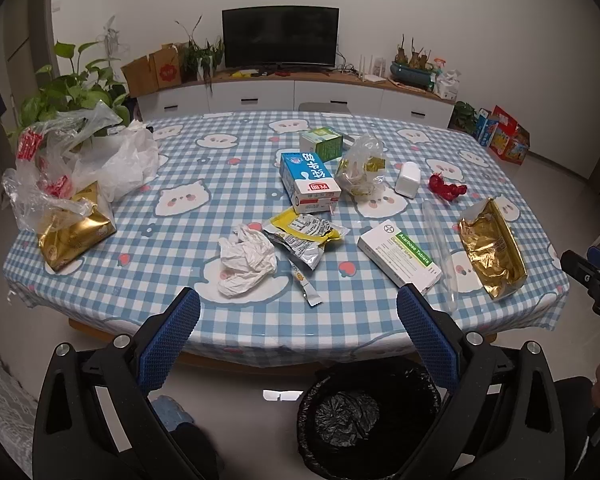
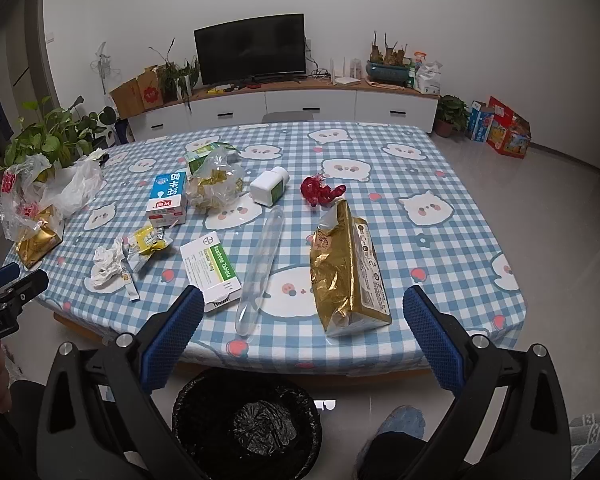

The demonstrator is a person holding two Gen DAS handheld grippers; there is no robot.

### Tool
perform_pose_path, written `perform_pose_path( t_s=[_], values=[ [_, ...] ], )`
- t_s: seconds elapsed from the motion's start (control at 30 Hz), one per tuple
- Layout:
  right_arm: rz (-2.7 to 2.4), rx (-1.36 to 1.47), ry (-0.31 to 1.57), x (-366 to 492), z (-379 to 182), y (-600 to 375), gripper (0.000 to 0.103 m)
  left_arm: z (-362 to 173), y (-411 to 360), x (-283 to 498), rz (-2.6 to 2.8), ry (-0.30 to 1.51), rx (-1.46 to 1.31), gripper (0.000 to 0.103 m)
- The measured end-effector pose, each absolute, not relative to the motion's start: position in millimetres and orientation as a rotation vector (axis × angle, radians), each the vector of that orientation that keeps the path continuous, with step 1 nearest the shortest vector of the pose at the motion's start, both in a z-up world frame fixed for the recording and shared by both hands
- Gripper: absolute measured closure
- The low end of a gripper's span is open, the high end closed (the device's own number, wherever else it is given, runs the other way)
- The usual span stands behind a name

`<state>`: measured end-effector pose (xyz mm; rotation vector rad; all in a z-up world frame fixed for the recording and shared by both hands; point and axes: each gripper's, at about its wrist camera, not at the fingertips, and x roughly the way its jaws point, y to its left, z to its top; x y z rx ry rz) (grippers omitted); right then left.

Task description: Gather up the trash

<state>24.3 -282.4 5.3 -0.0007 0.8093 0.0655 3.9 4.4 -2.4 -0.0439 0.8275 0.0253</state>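
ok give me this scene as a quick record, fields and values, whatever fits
left gripper: open, empty, above the near table edge
right gripper: open, empty, above the near table edge
bin: on the floor below the near edge, black liner
table: blue checked cloth
nearest trash: tablet box, gold bag, crumpled tissue, clear tube
further back: milk carton, white bottle, red wrapper
progress: nothing picked up yet

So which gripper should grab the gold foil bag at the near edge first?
Right. The gold foil bag lies straight ahead of the open right gripper, between its fingers' lines. For the left gripper, also open, it sits far off to the side.
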Motion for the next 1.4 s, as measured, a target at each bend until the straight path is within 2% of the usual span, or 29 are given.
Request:
perform_pose_path(
  t_s=[1.4],
  values=[
    [0.067,0.007,0.829,29.8,-0.3,-288.9,0.008,-6.9,5.4,3.6,0.007,0.844,-0.058,0.008]
  ],
)
